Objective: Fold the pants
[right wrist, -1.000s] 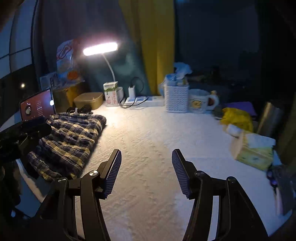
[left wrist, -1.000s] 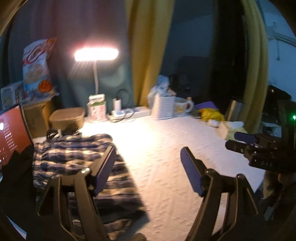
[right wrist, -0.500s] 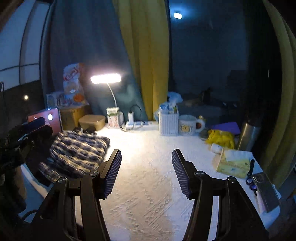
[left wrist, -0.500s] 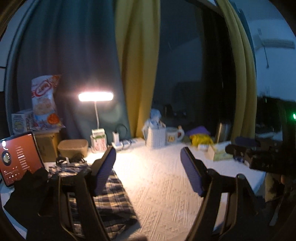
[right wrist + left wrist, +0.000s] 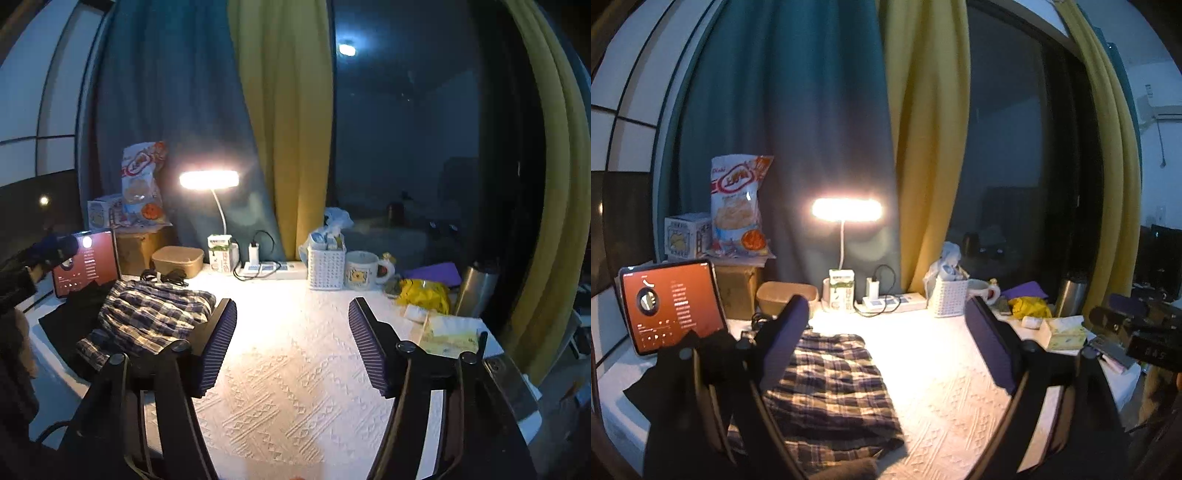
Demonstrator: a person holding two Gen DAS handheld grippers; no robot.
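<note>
pants [image 5: 831,384], plaid and folded into a rough block, lie on the left part of the white textured table cover [image 5: 295,369], and neither tool touches them.

left gripper [image 5: 886,339] is spread wide with nothing between its fingers; it is held above the cover, and in its own view the left finger [image 5: 783,339] crosses the near left side of the pants while the right finger stands over bare cover. right gripper [image 5: 291,343] is likewise released and holds nothing, both fingers over bare cover, with the pants off to its left, close beside the left finger in that view.

between and ahead of the right gripper's fingers the cover is open up to the back row. the pants' right edge runs along this open stretch; their left side rests on a dark cloth [image 5: 70,321] near the table's left edge. a tablet [image 5: 670,304] with a red screen stands behind that cloth.

along the back, by the curtains, stand a lit desk lamp [image 5: 846,210], a tan box [image 5: 177,260], a power strip [image 5: 273,269], a white basket [image 5: 327,267] and a mug [image 5: 364,271]. on the right side lie a yellow bag [image 5: 424,295], a tissue box [image 5: 450,332] and a steel flask [image 5: 476,284] near the table's right edge.
</note>
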